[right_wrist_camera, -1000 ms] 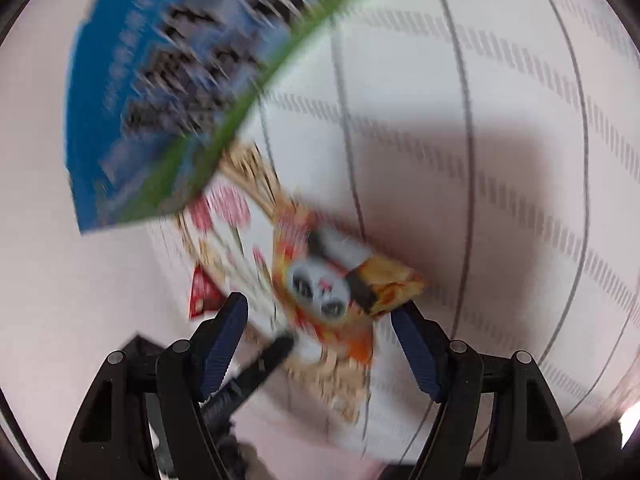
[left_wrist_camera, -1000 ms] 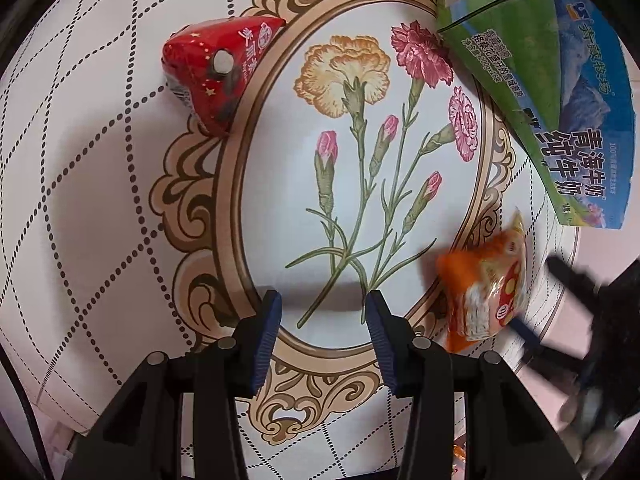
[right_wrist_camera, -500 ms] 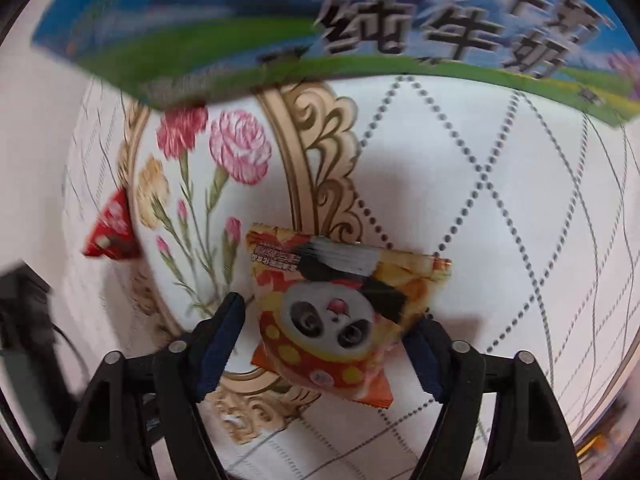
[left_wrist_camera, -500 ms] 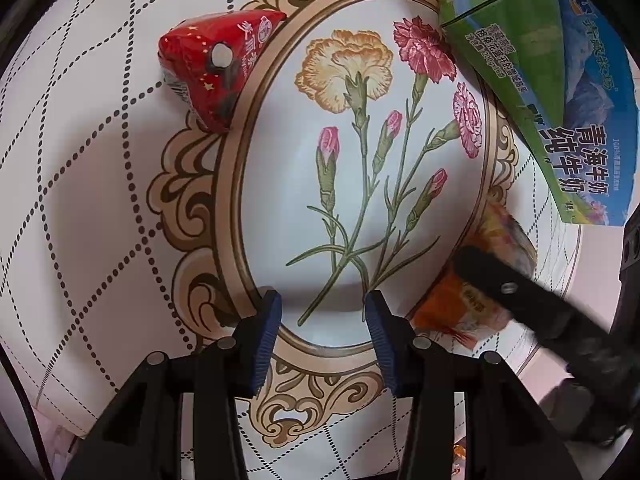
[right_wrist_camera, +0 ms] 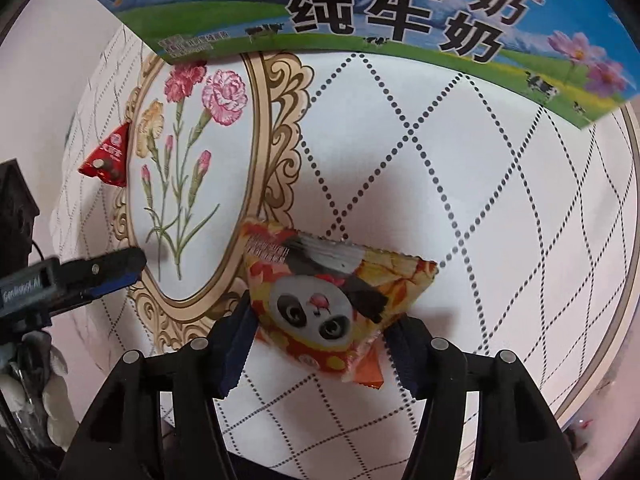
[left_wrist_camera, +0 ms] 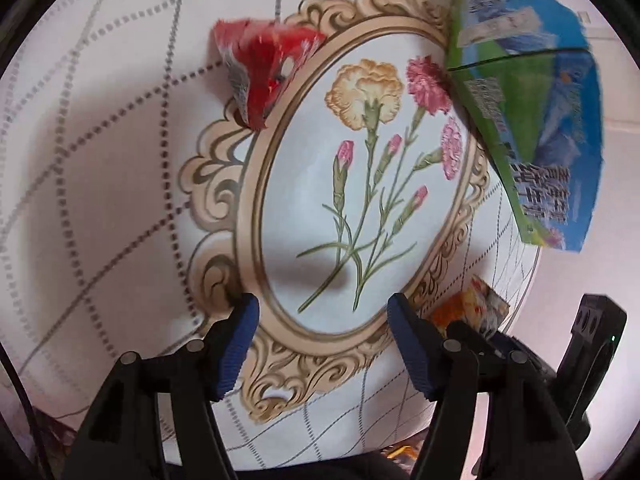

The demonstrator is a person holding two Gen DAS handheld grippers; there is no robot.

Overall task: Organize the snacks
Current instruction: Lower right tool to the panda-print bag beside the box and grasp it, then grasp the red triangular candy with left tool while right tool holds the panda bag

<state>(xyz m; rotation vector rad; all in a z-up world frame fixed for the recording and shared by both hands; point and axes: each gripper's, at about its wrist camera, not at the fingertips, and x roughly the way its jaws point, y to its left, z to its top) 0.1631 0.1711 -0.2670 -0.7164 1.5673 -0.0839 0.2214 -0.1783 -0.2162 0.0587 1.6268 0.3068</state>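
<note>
An orange panda snack packet [right_wrist_camera: 328,300] lies on the round flower-print table [right_wrist_camera: 480,208]. My right gripper [right_wrist_camera: 320,332] is open, its jaws on either side of the packet's near end. The packet also shows in the left wrist view [left_wrist_camera: 472,310], low right behind a finger. A red triangular snack packet [left_wrist_camera: 264,68] lies at the far left of the flower frame; it also shows in the right wrist view [right_wrist_camera: 106,158]. My left gripper [left_wrist_camera: 322,330] is open and empty above the table's near part.
A blue and green milk carton box [left_wrist_camera: 532,112] stands at the table's far right edge; it also shows in the right wrist view [right_wrist_camera: 360,4], just beyond the panda packet. The table edge [left_wrist_camera: 528,280] drops off to a pale floor on the right.
My left gripper has opened wider and the view has shifted a little. My right gripper has closed in around the panda packet, which now sits between its jaws.
</note>
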